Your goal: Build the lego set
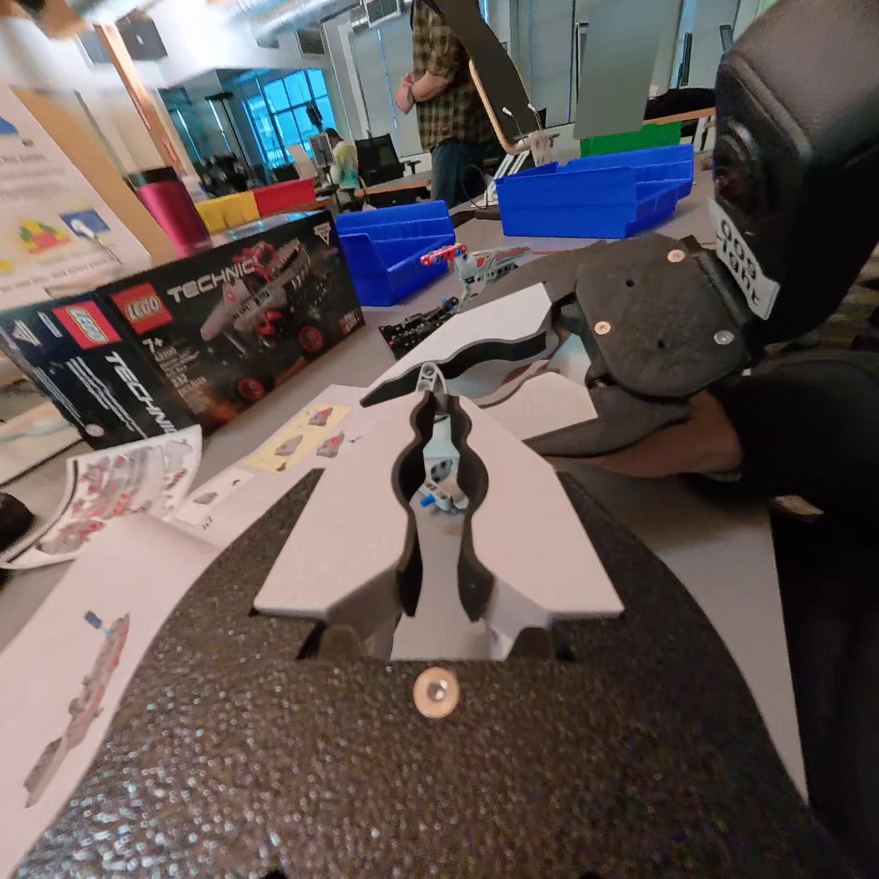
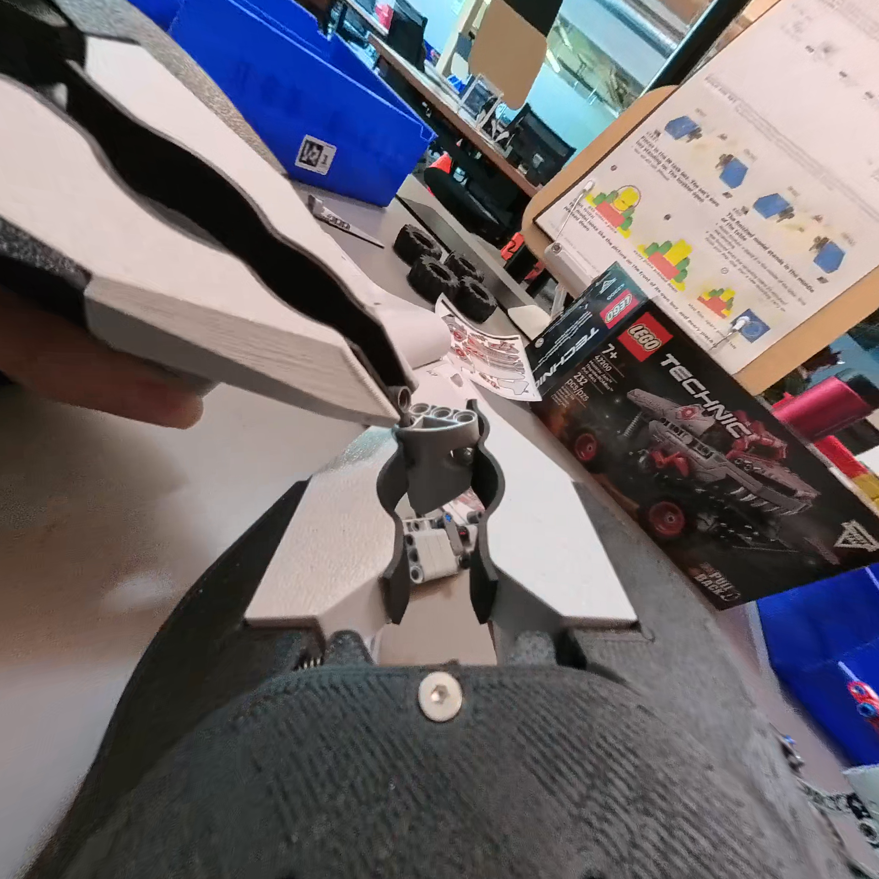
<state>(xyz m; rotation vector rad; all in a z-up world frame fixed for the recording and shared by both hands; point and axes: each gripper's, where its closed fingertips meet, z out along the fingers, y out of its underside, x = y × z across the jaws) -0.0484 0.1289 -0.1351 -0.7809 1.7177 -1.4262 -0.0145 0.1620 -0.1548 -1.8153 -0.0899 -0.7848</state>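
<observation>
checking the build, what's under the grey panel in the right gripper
Below the grey panel, between the right gripper's fingers, a white lego assembly with a blue pin shows. Whether they join is covered.

Lego box [image 1: 200,342] crowds the left; bare table [image 1: 675,532] lies open right.

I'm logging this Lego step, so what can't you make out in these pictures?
Left wrist view: the small grey pin in the left claw, hidden by the right claw's tip.
Both views: whether the white assembly rests on the table; claw fingers cover it.
Right wrist view: the grey panel's lower edge, hidden inside the right claw.
</observation>
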